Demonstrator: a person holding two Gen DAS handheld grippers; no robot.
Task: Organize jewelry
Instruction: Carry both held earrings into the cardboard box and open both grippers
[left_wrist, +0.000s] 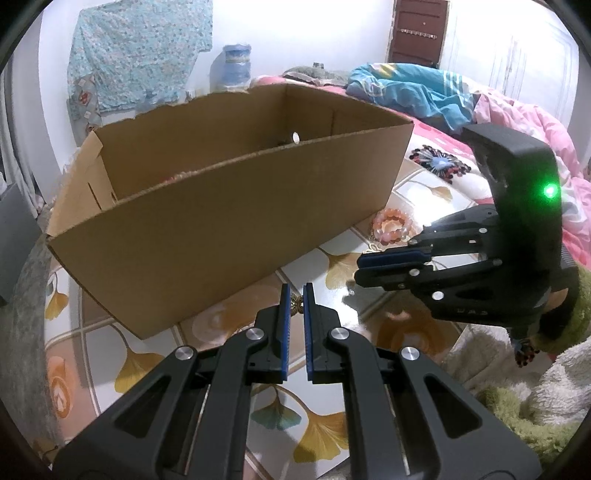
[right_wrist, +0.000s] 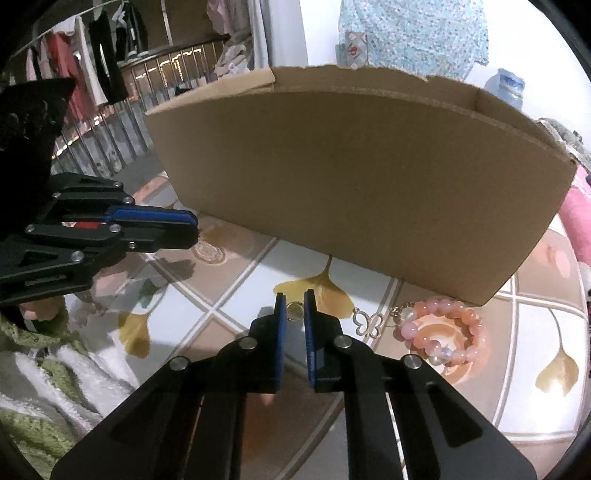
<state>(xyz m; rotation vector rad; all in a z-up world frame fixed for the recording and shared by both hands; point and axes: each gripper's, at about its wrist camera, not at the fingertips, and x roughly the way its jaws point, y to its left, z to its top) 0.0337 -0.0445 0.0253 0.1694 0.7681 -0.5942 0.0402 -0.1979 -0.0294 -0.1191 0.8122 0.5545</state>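
An open cardboard box (left_wrist: 229, 221) stands on the patterned table; it also shows in the right wrist view (right_wrist: 362, 184). A pink bead bracelet (right_wrist: 443, 332) lies by the box's corner and shows in the left wrist view (left_wrist: 393, 225). A silver butterfly charm (right_wrist: 365, 323) lies next to it. My right gripper (right_wrist: 294, 308) has its jaws narrowly apart around a small ring (right_wrist: 294, 310) on the table. My left gripper (left_wrist: 296, 299) is narrowly open and empty, a small butterfly piece (left_wrist: 295, 303) on the table seen between its tips.
The table (left_wrist: 207, 321) has a glossy ginkgo-leaf cover. A bed with pink and blue bedding (left_wrist: 480, 110) lies behind. A green and white fuzzy sleeve (right_wrist: 55, 369) is at the left. A railing with hanging clothes (right_wrist: 110, 92) is far off.
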